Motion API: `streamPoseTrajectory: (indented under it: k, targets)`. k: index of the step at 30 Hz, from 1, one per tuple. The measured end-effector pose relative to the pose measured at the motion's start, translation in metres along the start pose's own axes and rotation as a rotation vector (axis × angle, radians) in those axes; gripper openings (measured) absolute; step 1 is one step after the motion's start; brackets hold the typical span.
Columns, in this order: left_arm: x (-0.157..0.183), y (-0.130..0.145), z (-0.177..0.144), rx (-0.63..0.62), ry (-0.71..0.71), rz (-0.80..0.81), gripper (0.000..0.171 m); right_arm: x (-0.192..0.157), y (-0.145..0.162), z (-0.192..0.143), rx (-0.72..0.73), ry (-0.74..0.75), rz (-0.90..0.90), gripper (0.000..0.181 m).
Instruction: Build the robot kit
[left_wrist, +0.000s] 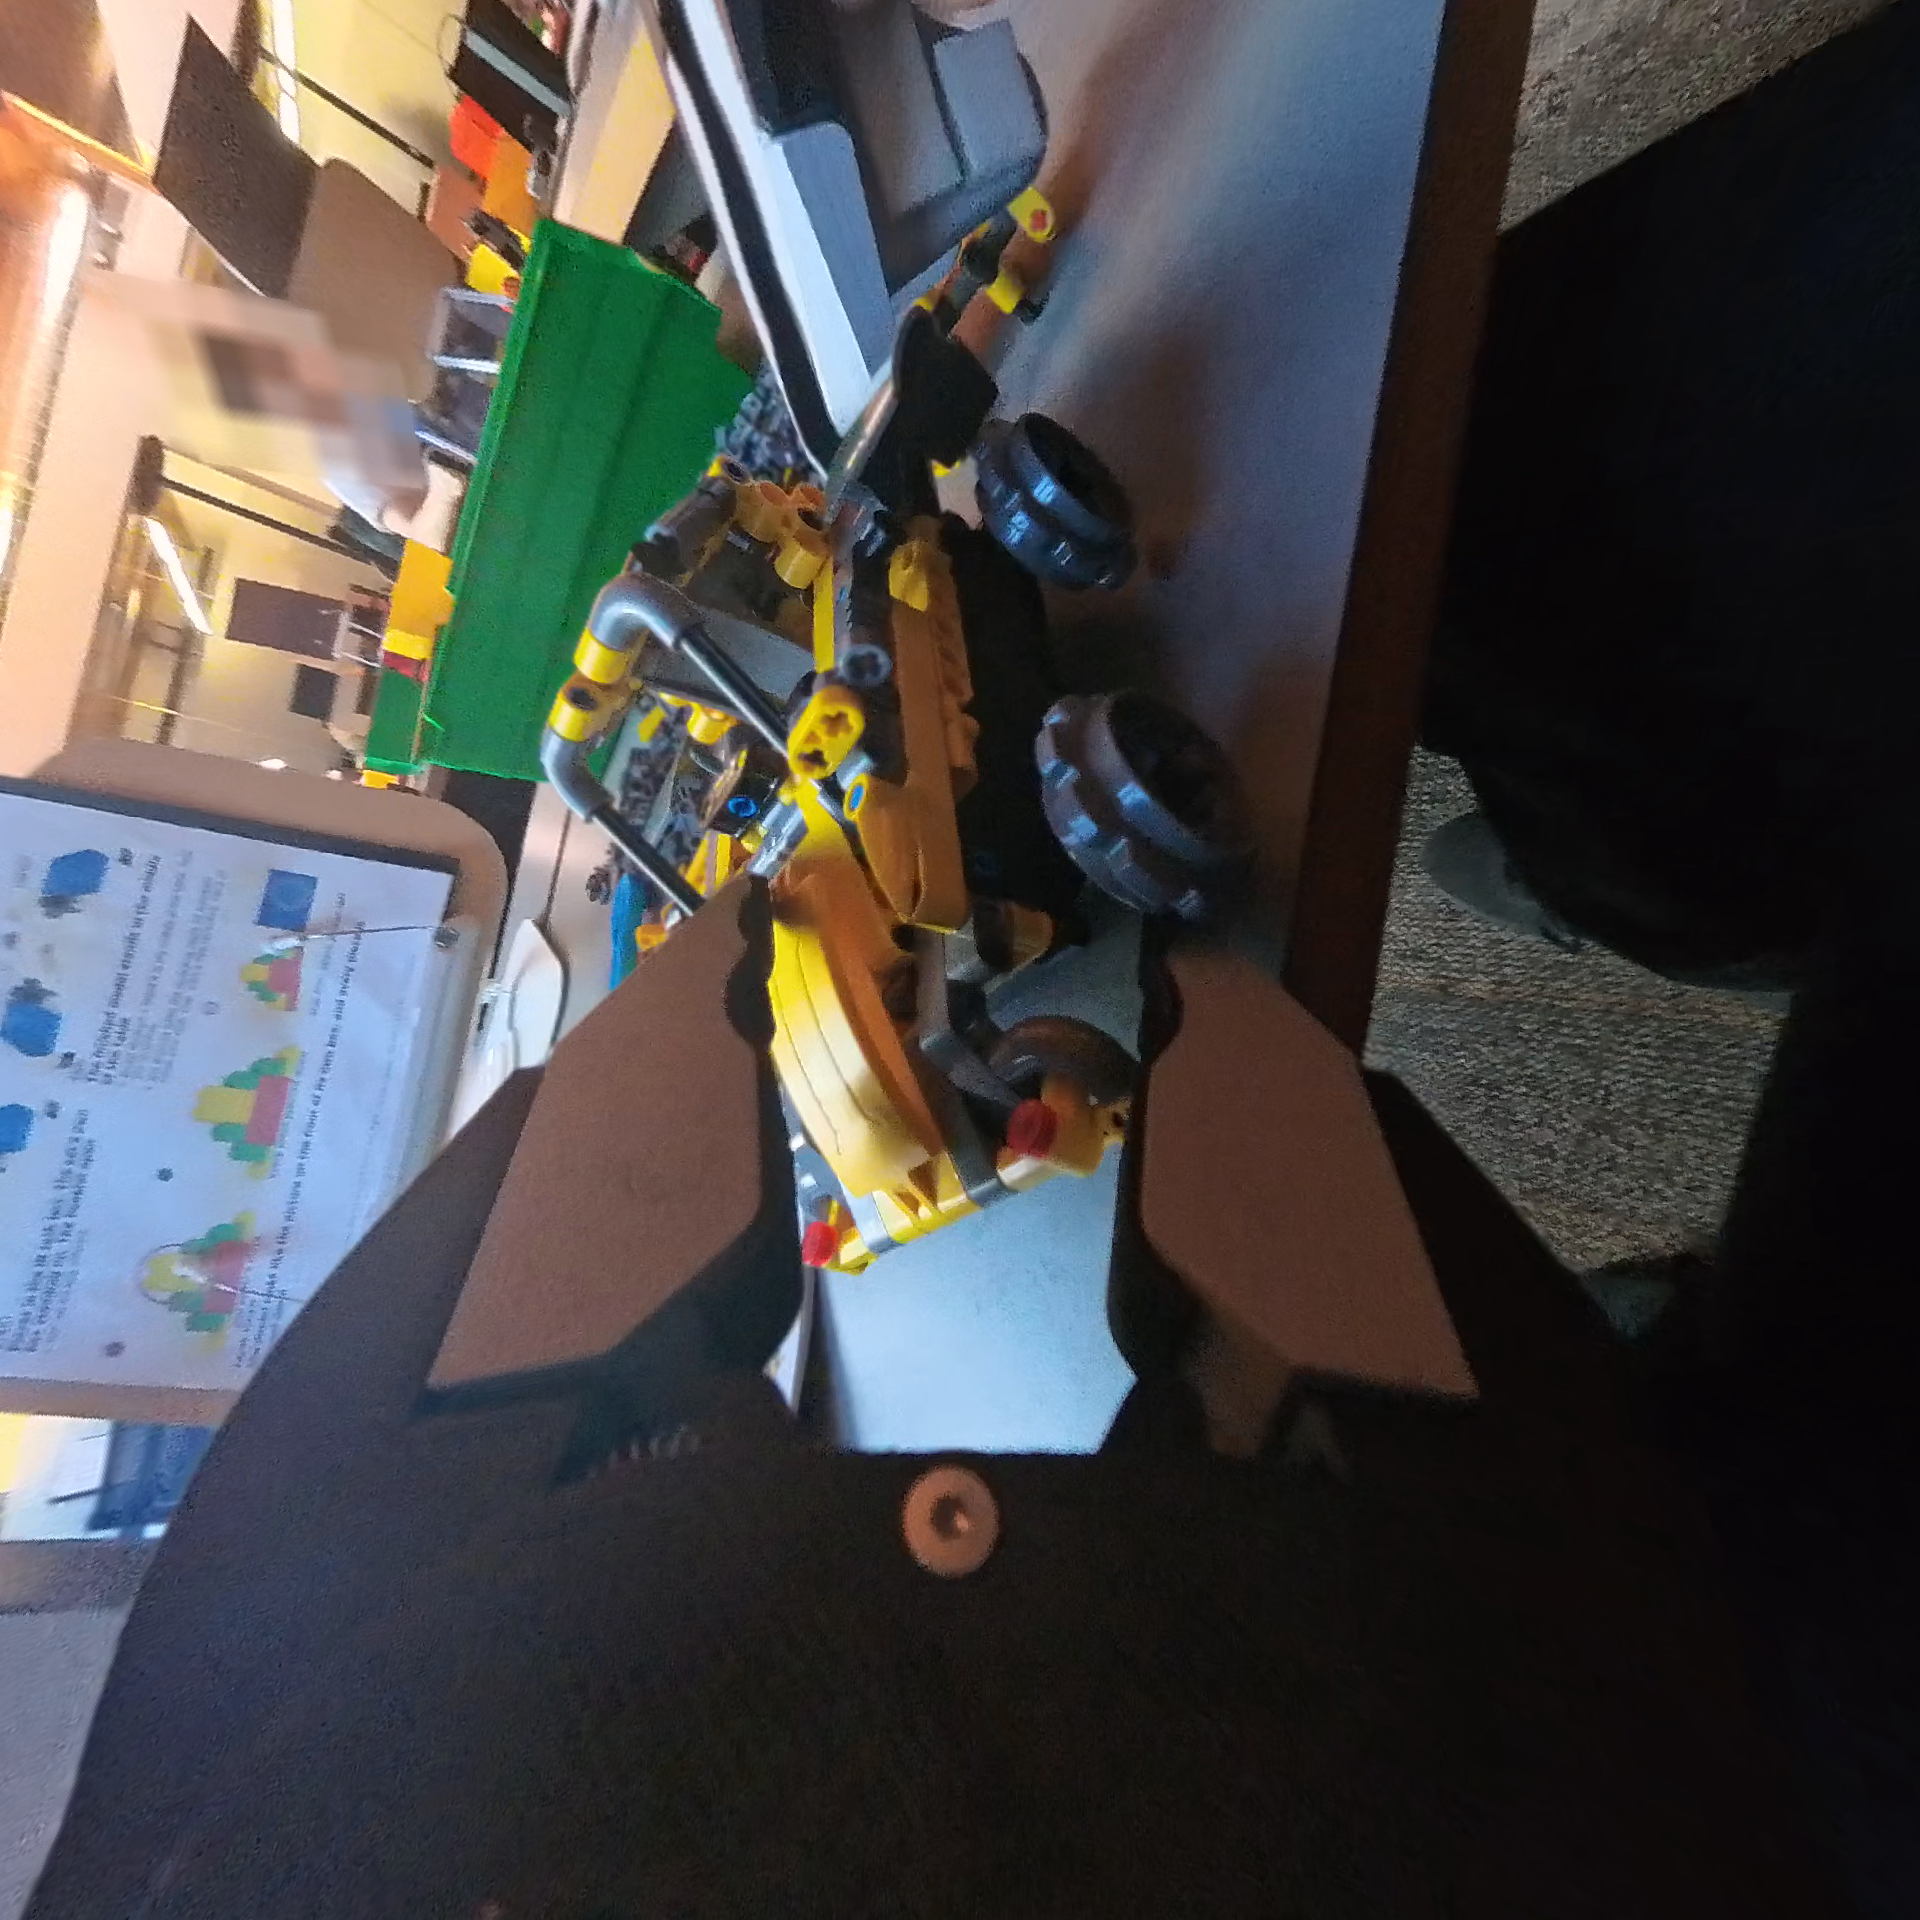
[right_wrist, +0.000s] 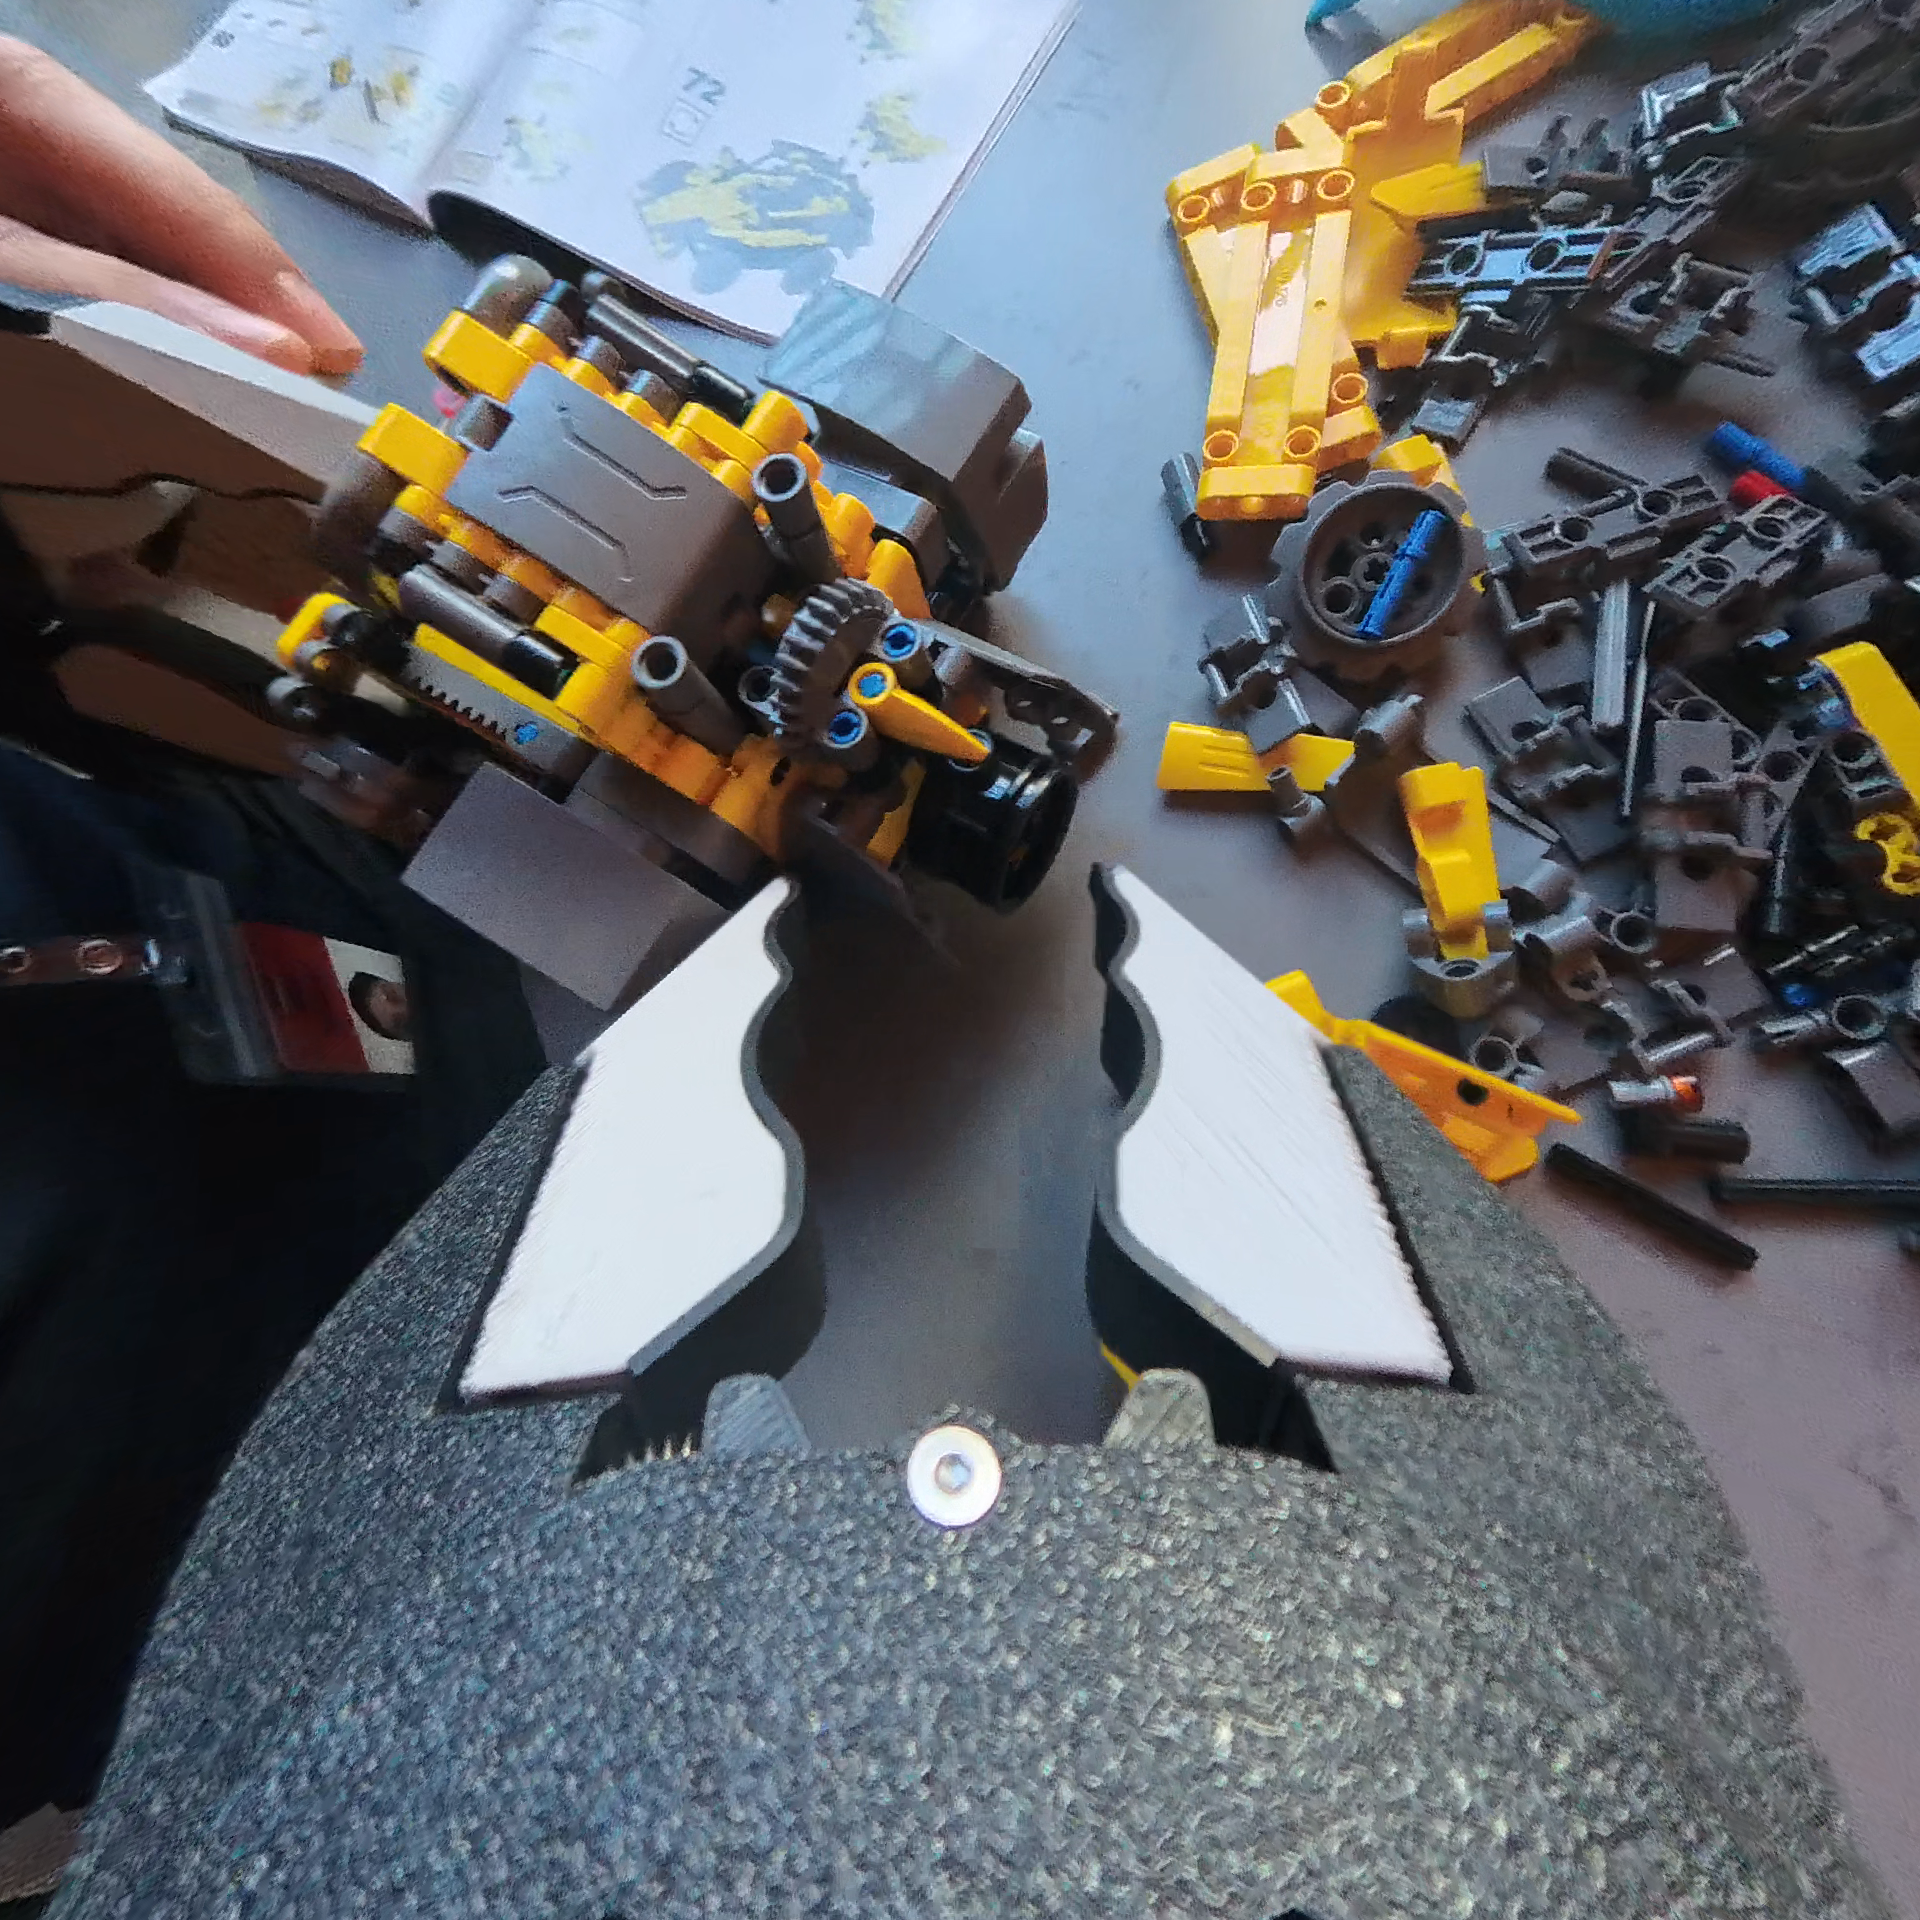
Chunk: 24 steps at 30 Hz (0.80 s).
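Note:
A yellow and grey brick-built vehicle model (left_wrist: 883, 831) with two dark wheels (left_wrist: 1143, 800) lies between the fingers of my left gripper (left_wrist: 951, 935), which is shut on its rear end. In the right wrist view the same model (right_wrist: 623, 582) is tilted above the dark table (right_wrist: 1039, 364), and the left gripper (right_wrist: 156, 468) clamps it from the left. My right gripper (right_wrist: 940, 894) is open and empty. Its tips are just below the model's black wheel hub (right_wrist: 1003, 821), not touching it.
A pile of loose grey, black and yellow parts (right_wrist: 1662, 727) covers the right of the table, with a yellow panel assembly (right_wrist: 1309, 312) and a grey sprocket (right_wrist: 1371, 571). An open instruction booklet (right_wrist: 623, 125) lies behind. Fingers of a hand (right_wrist: 156, 208) show top left. A green baseplate (left_wrist: 582, 499) stands beyond.

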<state>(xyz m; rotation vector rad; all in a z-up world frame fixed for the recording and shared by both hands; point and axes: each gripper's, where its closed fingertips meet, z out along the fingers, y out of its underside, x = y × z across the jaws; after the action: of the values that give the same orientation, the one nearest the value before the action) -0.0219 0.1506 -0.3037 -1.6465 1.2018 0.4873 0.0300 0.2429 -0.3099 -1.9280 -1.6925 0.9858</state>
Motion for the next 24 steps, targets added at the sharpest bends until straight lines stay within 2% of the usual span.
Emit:
streamPoseTrajectory:
  k: [4,7,11,14,15,20,24]
  targets:
    - [0.001,0.001,-0.003,0.007,0.057,-0.066,0.073,-0.013,0.000,-0.001,0.049,-0.054,0.015,0.037]
    - [-0.003,0.011,-0.005,0.001,0.084,-0.059,0.075,-0.020,0.002,0.001,0.074,-0.059,0.016,0.037]
    - [-0.025,0.043,-0.009,-0.066,0.073,-0.073,0.071,-0.039,0.014,0.010,0.034,-0.080,-0.022,0.039]
    - [-0.039,0.070,-0.008,-0.140,0.070,-0.153,0.089,-0.057,0.012,0.013,0.075,-0.117,-0.042,0.056]
    - [-0.040,0.073,-0.008,-0.140,0.076,-0.181,0.089,-0.061,0.012,0.014,0.075,-0.115,-0.049,0.061]
    - [-0.036,0.077,-0.014,-0.136,0.118,-0.231,0.086,-0.067,0.018,0.013,0.046,-0.086,-0.086,0.054]
    - [-0.036,0.084,-0.032,-0.136,0.130,-0.377,0.081,-0.077,0.018,0.002,0.084,-0.117,-0.121,0.045]
